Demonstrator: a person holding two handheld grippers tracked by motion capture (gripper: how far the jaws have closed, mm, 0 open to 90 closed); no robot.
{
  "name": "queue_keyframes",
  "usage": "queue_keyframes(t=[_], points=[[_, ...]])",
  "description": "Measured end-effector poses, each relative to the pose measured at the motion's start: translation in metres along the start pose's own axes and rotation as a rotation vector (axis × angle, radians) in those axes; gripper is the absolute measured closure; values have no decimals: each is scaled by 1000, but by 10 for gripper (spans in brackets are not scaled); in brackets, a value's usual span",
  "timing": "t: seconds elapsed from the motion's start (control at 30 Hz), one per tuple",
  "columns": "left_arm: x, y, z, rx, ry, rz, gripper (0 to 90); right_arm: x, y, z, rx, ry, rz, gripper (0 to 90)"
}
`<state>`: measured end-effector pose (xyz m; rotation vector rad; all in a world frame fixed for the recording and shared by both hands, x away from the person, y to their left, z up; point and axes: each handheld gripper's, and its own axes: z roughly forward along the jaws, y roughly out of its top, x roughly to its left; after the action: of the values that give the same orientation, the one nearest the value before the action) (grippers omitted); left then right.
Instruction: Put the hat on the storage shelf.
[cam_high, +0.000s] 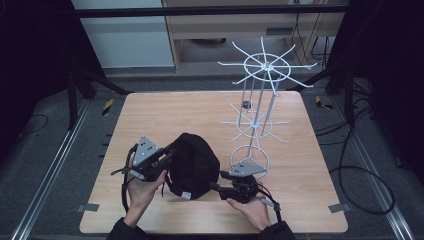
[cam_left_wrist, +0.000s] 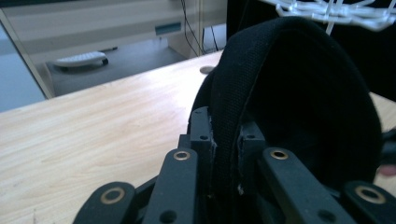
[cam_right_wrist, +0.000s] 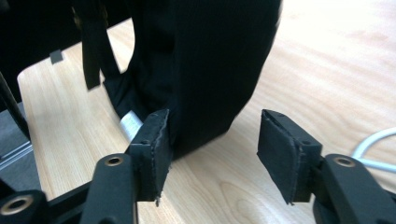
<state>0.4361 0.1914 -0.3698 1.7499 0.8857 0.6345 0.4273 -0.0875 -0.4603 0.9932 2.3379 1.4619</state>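
White wire rack (cam_high: 257, 107) stands beside black cap (cam_high: 192, 165).

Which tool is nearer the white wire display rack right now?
Right. The right tool sits just in front of the white wire display rack's base ring; the left tool is beyond the black fabric cap, clamping its edge.

High view looks down; tong views close — all share cap (cam_high: 192, 162).

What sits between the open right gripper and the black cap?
Nothing visible: the right gripper stands open at the black cap, one pad against its edge, bare table below. The left gripper is clamped on the rim.
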Motion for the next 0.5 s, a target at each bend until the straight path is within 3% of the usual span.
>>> queue_keyframes(t=[0.23,0.3,0.5], points=[[0,2,-4,-12,-9,-1,811,-4,2,17,7,0,22,613],[-1,1,-2,-9,-16,-2,810,-4,2,17,1,-10,17,634],[-7,-3,-3,-5,-56,16,811,-12,1,11,-15,-47,34,806]])
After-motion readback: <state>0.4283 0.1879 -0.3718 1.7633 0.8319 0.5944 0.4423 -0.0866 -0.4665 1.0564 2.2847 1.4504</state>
